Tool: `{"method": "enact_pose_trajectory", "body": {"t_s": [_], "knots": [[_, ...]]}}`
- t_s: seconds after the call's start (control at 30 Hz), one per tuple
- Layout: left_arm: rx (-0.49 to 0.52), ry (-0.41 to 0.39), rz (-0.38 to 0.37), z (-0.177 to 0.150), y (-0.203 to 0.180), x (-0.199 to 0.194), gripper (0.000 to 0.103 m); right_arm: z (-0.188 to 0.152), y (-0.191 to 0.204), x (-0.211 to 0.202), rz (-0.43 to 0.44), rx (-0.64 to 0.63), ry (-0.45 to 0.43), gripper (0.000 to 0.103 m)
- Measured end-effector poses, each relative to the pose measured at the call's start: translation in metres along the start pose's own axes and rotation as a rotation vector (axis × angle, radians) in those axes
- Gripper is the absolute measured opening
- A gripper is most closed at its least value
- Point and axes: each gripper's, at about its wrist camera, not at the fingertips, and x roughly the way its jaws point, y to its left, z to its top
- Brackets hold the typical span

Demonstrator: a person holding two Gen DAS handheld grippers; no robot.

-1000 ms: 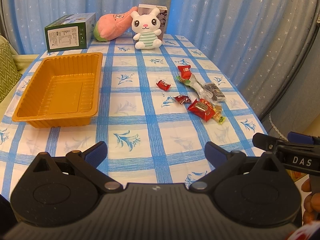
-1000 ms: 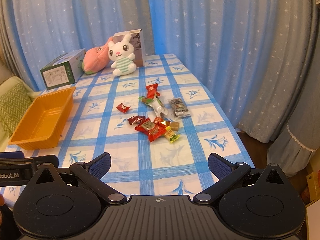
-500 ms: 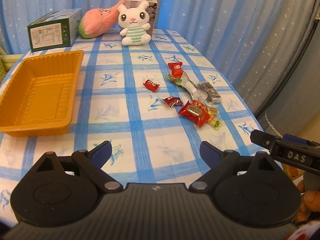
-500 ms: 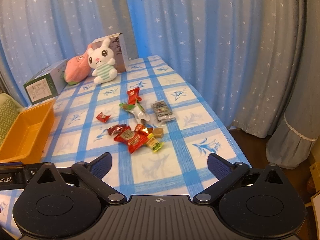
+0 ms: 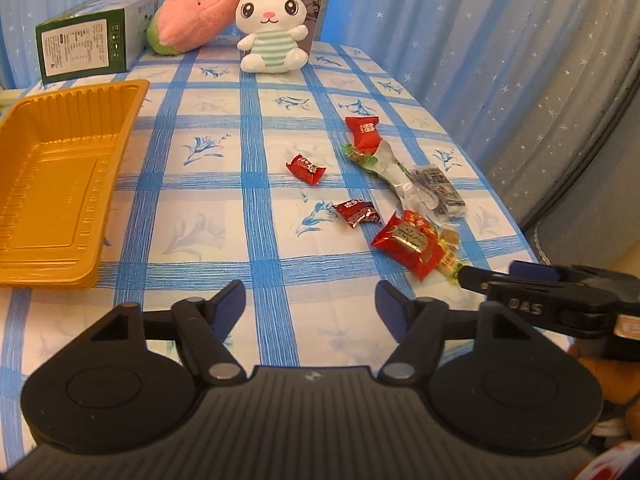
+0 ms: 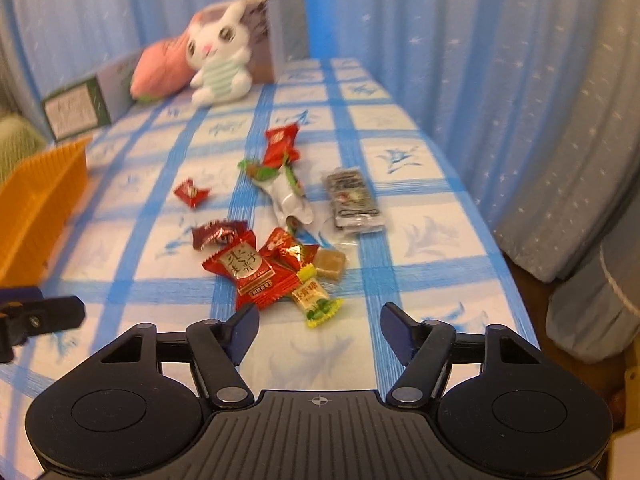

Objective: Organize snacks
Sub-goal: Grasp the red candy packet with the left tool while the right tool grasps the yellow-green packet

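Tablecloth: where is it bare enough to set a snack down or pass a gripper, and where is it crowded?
Bare cloth runs between the orange tray and the small red candy, and along the near edge ahead of the left gripper. The tray itself is empty. Crowded: the wrapper cluster around the large red packet, just ahead of the right gripper, and the far edge by the plush rabbit.

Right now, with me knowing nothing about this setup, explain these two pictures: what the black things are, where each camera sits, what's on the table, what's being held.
No robot here: a person holds a two-finger gripper in each hand, each with a fisheye camera looking along its fingers. One picture comes from the left gripper, the other from the right gripper. Both are open and hold nothing. On the checked tablecloth lie scattered wrapped snacks beside an empty orange tray. At the far end sit a plush rabbit, a pink plush and a green box. The right-hand view is blurred.
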Motion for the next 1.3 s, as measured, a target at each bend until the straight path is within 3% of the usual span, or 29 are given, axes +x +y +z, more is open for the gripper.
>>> {"method": "enact_pose_trajectory", "body": {"t_s": [0.17,0.27,0.37,0.6,0.7,0.93,1.07,1.17,1.3], "knots": [[-0.005,0.002,-0.017,0.002,0.005,0.006,0.066,0.006,0.006,0.032,-0.043,-0.135,0.042,0.051],[-0.006,0.014,-0.023,0.001,0.007,0.011,0.066,0.007,0.007,0.045,-0.024,-0.181,0.071,0.046],[-0.017,0.023,-0.029,0.000,0.010,0.015,0.066,0.007,0.007,0.047,0.001,-0.209,0.074,0.029],[-0.049,0.026,-0.038,-0.001,0.019,0.019,0.066,0.008,0.006,0.035,-0.054,-0.148,0.043,0.028],[-0.058,0.027,-0.036,-0.001,0.023,0.019,0.066,0.008,0.015,0.036,-0.015,-0.143,0.021,0.028],[-0.079,0.022,-0.041,0.003,0.032,0.024,0.066,0.003,0.049,0.032,0.170,-0.211,0.022,0.028],[-0.068,0.008,-0.065,0.012,0.031,0.030,0.066,0.000,0.043,0.032,0.171,-0.114,0.055,0.028],[-0.022,-0.009,-0.097,0.022,0.024,0.037,0.066,-0.002,0.030,0.030,0.124,-0.021,0.061,0.028],[0.124,-0.013,-0.164,0.032,0.005,0.055,0.066,-0.006,0.015,0.025,0.084,0.083,0.049,0.028]]}}
